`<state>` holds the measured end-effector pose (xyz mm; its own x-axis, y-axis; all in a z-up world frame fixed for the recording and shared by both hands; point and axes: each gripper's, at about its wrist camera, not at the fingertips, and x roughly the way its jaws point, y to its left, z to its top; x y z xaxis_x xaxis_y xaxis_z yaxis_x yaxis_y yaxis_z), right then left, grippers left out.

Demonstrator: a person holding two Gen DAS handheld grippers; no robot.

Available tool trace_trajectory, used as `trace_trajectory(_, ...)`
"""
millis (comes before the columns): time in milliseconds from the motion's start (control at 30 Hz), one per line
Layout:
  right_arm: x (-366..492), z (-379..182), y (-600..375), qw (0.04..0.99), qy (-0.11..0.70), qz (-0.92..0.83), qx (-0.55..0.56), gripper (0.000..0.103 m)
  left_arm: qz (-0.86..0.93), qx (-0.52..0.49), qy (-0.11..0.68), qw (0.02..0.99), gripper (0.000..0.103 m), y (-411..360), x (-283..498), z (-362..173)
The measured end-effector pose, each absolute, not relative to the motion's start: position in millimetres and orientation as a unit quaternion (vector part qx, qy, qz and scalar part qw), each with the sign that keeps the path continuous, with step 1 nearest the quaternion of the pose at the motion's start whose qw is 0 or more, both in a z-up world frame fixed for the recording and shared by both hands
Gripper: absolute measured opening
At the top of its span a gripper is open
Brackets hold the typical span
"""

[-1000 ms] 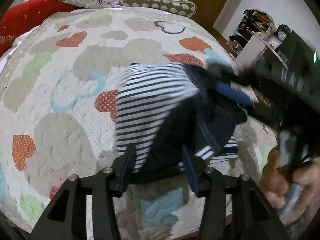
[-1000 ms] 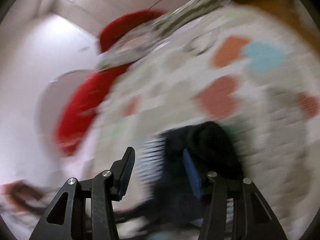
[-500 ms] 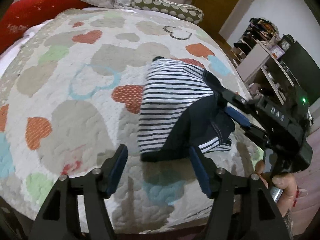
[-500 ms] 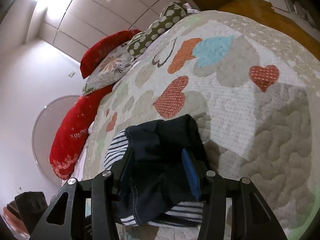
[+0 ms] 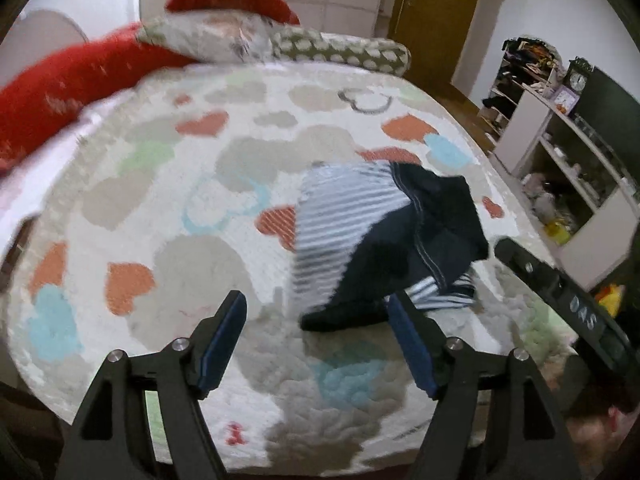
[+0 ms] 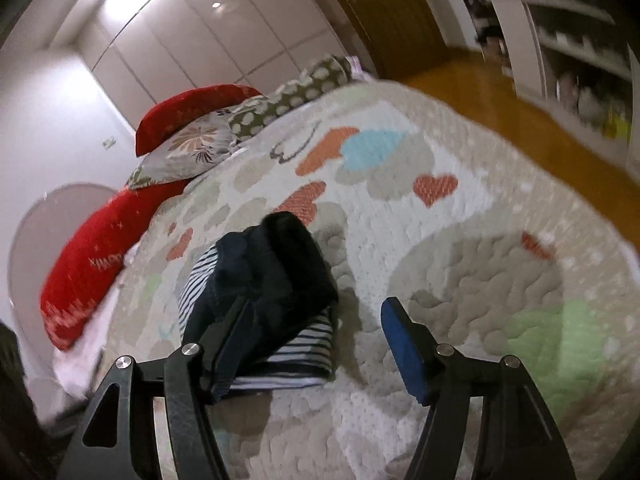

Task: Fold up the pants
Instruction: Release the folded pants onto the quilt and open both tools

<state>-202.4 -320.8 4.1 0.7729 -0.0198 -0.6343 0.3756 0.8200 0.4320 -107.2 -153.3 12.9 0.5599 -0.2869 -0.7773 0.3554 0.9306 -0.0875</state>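
The pants (image 5: 372, 236), navy with white stripes, lie folded in a loose bundle on the heart-patterned quilt (image 5: 160, 208). They also show in the right wrist view (image 6: 264, 292). My left gripper (image 5: 318, 334) is open and empty, held back from the bundle's near edge. My right gripper (image 6: 314, 338) is open and empty, just to the right of the bundle, its left finger in front of the cloth. The right gripper's body (image 5: 568, 304) shows at the right of the left wrist view.
Red, floral and spotted pillows (image 5: 224, 36) line the head of the bed. White shelves with clutter (image 5: 560, 160) stand to the right of the bed, with a wooden door (image 5: 432, 12) beyond. The bed's near edge (image 5: 304, 456) is close below the left gripper.
Both grippers have opened wider and pulled back from the pants. The right gripper let go of the dark cloth, which now lies on the bundle.
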Motion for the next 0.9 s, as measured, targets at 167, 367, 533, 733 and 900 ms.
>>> trace_trajectory(167, -205.2, 3.7, -295.1, 0.909, 0.331, -0.113, 0.228, 0.071, -0.153, 0.063, 0.392, 0.905, 0.078, -147.5, -115.4, 21.9)
trace_trajectory(367, -200.3, -5.3, -282.8, 0.904, 0.355, -0.105, 0.214, 0.071, -0.138, 0.047, 0.412, 0.899, 0.078, -138.5, -113.7, 14.1)
trace_trajectory(533, -200.0, -7.6, -281.1, 0.903, 0.36, -0.105, 0.211, 0.071, -0.126, 0.057, 0.41, 0.902, 0.078, -137.0, -114.5, 8.5)
trace_trajectory(733, -200.1, -11.3, -283.3, 0.899, 0.363, -0.11, 0.217, 0.071, -0.143, 0.045, 0.43, 0.89, 0.078, -137.6, -112.2, 1.9)
trace_trajectory(900, -199.8, -13.9, -284.2, 0.897, 0.366, -0.111, 0.219, 0.071, -0.155, 0.038, 0.448, 0.88, 0.078, -140.2, -111.9, -2.9)
